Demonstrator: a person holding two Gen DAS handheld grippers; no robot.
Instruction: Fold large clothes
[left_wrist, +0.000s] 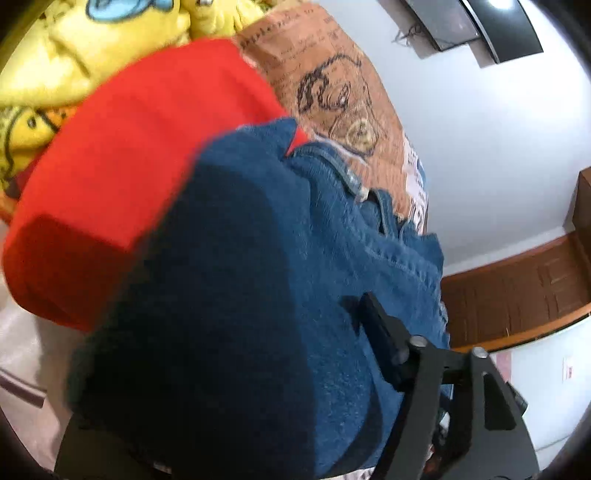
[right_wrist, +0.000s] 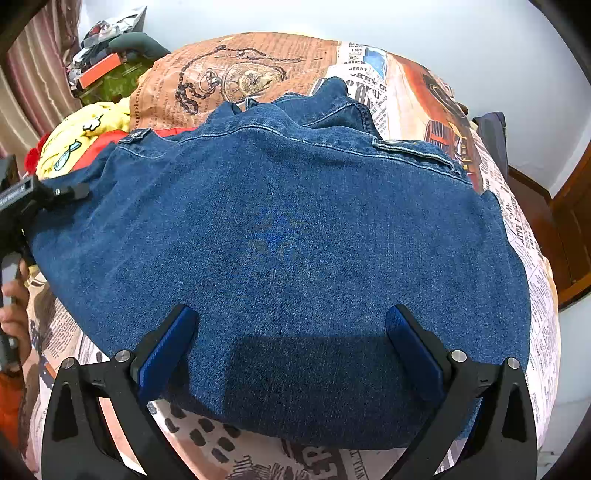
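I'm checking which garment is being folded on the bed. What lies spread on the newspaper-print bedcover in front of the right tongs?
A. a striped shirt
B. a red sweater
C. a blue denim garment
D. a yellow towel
C: a blue denim garment with stitched seams lies spread over the newspaper-print bedcover, just beyond the open right tongs.

Left tool: I see it at the left edge, pointing rightward; fingertip gap hidden by cloth.
Left hand: wrapped around its handle.
Right tool: pitched downward, blue pads spread wide apart.
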